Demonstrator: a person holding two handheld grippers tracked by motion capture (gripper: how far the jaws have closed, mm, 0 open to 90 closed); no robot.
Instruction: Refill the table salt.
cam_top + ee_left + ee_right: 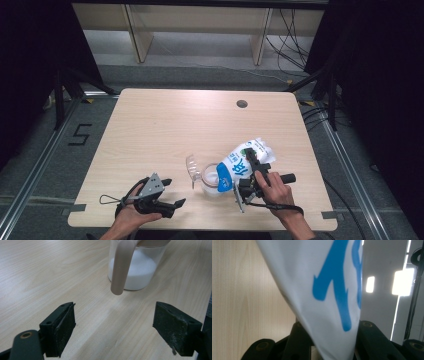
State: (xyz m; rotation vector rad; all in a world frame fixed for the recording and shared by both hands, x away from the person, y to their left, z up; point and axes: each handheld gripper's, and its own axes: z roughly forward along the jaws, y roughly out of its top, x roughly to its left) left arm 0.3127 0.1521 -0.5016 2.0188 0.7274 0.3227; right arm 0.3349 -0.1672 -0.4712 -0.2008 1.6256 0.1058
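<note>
Right claw clamped on tipped white bag, mouth over clear cup. Left claw apart, empty, cup just ahead.

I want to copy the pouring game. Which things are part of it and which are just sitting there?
Part of it:
white-and-blue plastic bag, tipped, clamped in the right gripper
clear plastic jug holding white stuff

Just there:
open left gripper
pale wooden table
</note>
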